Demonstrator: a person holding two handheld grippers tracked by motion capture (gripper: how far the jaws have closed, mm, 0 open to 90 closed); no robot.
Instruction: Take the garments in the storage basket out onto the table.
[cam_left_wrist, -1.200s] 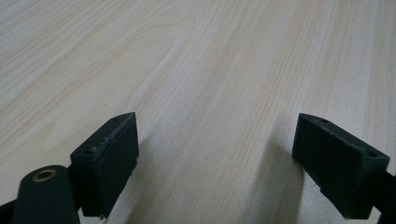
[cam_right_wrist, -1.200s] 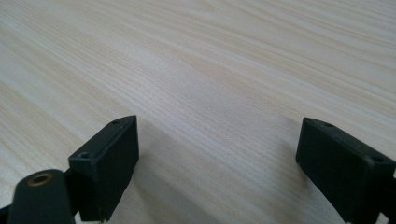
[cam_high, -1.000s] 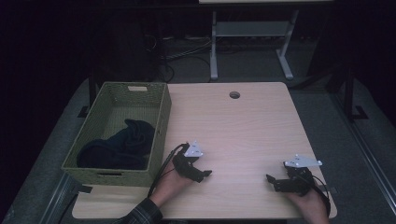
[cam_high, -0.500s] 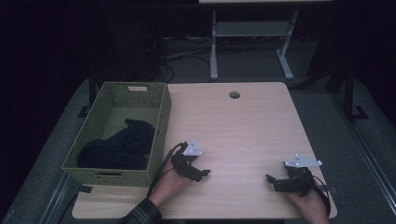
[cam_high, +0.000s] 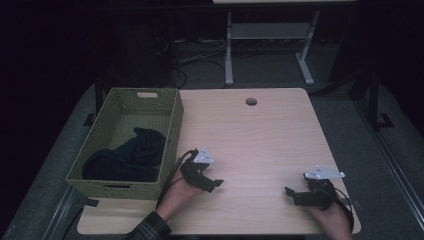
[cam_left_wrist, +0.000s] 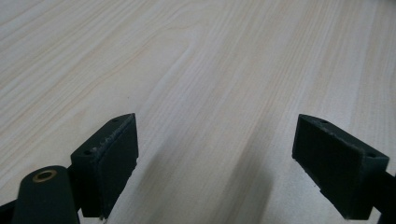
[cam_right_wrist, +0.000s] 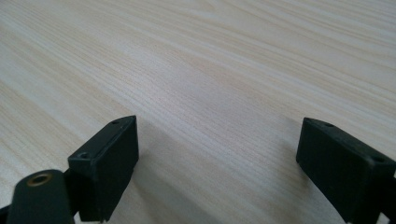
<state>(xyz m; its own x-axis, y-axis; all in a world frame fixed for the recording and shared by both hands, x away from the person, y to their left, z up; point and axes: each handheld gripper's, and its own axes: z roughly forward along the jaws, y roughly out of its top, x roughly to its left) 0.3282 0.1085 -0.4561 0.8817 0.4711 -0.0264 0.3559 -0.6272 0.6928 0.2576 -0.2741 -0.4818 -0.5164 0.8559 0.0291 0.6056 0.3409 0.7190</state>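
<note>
Pale wood table (cam_high: 260, 140) before us, left gripper (cam_high: 212, 184) and right gripper (cam_high: 292, 196) resting low, jaws spread wide (nothing between), dark cloth (cam_high: 127, 157) in woven basket (cam_high: 172, 125).

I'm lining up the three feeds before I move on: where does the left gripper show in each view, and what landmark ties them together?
High view: the left gripper sits low and left of centre, just right of the green basket, jaws apart over bare wood.
Left gripper view: its own gripper rises from the bottom edge, jaws apart.
Right gripper view: I can't find the left gripper here.
Shared landmark: the light wood tabletop.
</note>
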